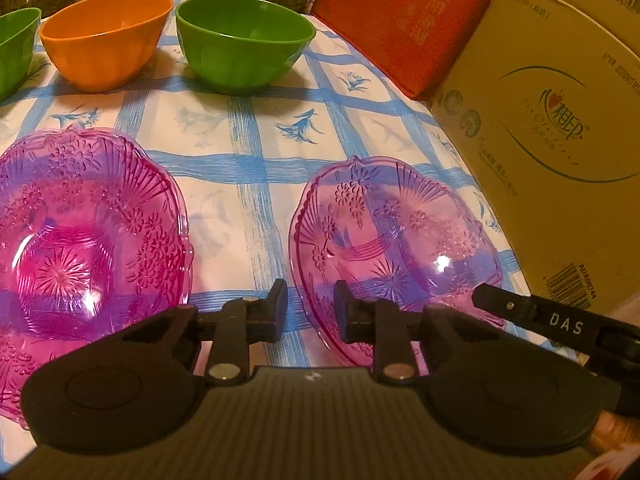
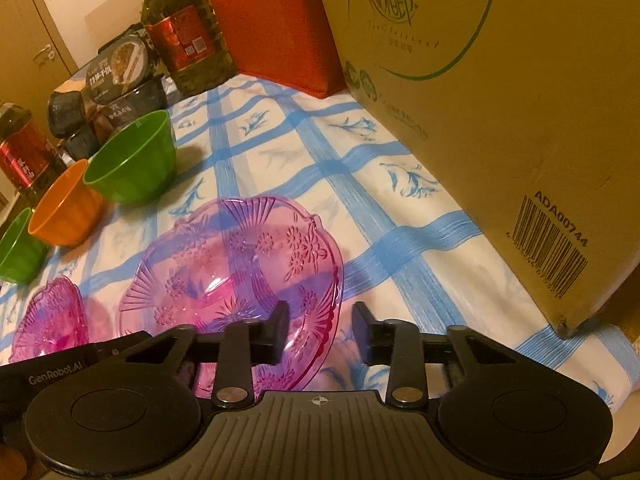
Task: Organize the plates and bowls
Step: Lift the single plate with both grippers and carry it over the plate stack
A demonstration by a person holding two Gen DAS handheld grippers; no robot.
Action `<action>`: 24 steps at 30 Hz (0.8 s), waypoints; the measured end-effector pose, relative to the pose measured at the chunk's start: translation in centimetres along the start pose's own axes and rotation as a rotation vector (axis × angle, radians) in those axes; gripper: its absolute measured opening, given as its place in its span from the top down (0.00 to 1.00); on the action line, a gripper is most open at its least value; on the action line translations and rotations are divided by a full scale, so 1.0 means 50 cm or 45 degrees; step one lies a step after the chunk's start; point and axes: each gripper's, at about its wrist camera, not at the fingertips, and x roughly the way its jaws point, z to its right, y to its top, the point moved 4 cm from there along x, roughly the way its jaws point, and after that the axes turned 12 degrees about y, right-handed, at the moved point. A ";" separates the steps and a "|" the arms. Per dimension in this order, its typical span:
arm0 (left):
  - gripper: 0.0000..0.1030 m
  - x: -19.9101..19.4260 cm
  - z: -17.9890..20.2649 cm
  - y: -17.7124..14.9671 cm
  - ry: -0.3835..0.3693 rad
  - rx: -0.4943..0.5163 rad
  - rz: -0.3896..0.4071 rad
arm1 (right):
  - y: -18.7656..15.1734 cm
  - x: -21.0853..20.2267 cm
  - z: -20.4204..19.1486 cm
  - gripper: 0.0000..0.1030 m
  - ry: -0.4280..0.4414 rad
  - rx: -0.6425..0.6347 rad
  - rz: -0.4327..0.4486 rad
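Two pink see-through plates lie on the blue-checked tablecloth. In the left wrist view one plate [image 1: 92, 232] is at the left and the other [image 1: 396, 248] at the right. My left gripper [image 1: 310, 312] is open, its jaws either side of the right plate's near-left rim. In the right wrist view my right gripper [image 2: 320, 334] is open, its jaws either side of the same plate's [image 2: 236, 264] right rim. The other plate [image 2: 50, 320] is at far left. An orange bowl [image 1: 106, 34] and green bowls [image 1: 244, 36] stand behind.
A large cardboard box [image 2: 500, 100] stands close on the right, a red box [image 2: 272, 20] behind it. Oil bottles [image 2: 184, 28] and food packs [image 2: 120, 68] line the back. A second green bowl [image 1: 16, 48] is at far left.
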 end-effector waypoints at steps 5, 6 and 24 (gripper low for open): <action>0.86 0.003 0.000 -0.003 -0.007 0.002 -0.005 | -0.007 0.000 -0.002 0.82 -0.016 -0.008 -0.003; 0.87 0.003 0.001 -0.004 -0.011 0.006 -0.006 | -0.007 0.000 -0.002 0.83 -0.020 -0.008 -0.002; 0.89 -0.051 -0.005 -0.002 -0.029 0.025 0.041 | -0.032 -0.050 -0.023 0.89 -0.025 -0.012 0.026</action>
